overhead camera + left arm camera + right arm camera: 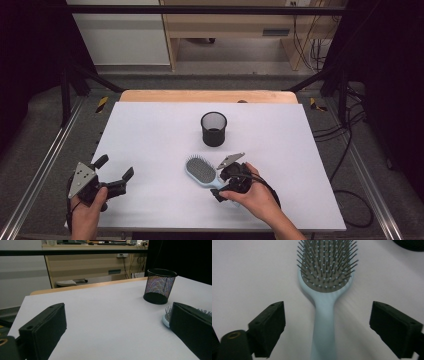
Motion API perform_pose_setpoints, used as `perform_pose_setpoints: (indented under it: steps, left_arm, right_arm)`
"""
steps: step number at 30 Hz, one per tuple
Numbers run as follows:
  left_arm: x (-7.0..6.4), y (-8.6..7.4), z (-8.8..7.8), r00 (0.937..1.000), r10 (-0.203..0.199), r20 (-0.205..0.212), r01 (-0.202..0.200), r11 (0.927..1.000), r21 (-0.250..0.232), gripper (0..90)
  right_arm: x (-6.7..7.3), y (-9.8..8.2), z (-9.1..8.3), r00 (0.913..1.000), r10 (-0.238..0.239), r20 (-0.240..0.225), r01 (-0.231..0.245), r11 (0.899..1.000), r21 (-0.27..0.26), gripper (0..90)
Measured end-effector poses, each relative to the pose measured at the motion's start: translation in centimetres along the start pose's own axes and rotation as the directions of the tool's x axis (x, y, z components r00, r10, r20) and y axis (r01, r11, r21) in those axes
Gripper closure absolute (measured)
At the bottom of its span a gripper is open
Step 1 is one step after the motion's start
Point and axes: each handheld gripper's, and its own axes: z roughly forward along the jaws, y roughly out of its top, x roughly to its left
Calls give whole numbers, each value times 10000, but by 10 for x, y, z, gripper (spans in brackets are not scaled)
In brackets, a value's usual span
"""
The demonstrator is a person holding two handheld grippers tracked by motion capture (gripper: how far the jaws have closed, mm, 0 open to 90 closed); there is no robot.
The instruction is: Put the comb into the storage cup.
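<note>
At the near edge of the white-covered table (150,125), a person works a pair of hand-held tongs. The left gripper (114,176) sits by the near left corner, jaws spread wide with nothing between them; the hand (87,212) behind it is cut off by the bottom of the high view. To its right, toward the middle of the near edge, the right gripper (223,183) is angled over the handle end of a pale blue hairbrush (201,172), and the person's right hand (255,197) and the gripper's body cover most of that handle from above. In the right gripper view the handle (324,322) runs up between the two black jaws, which stand well apart on either side and clear of it, gripping nothing; the handle's tip is cut off at the bottom edge and the top of the bristle head at the upper edge. The brush lies flat, bristles up, head pointing toward the far left. In the left gripper view its head (167,316) peeks out from behind that gripper's right-hand jaw. Beyond the brush, near the table's centre, a black mesh cup (214,129) stands upright, well apart from both grippers
</note>
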Motion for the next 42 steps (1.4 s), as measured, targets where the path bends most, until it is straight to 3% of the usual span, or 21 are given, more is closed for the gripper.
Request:
perform_pose_setpoints:
  steps: [9, 14, 42]
  left_arm:
    - [-1, 0, 0, 10000, 75, 15, -75, 10000, 44, 11]
    - [-2, 0, 1, 9999, 120, 36, -120, 9999, 49, 11]
    - [-2, 0, 1, 9999, 146, 73, -147, 9999, 59, 11]
  right_arm:
    - [0, 5, 10, 9992, 316, -231, -296, 9962, 819, 376]
    - [-2, 5, 13, 9984, 479, -311, -443, 9932, 1079, 437]
    - [-2, 11, 23, 9963, 796, -323, -730, 9828, 1696, 591]
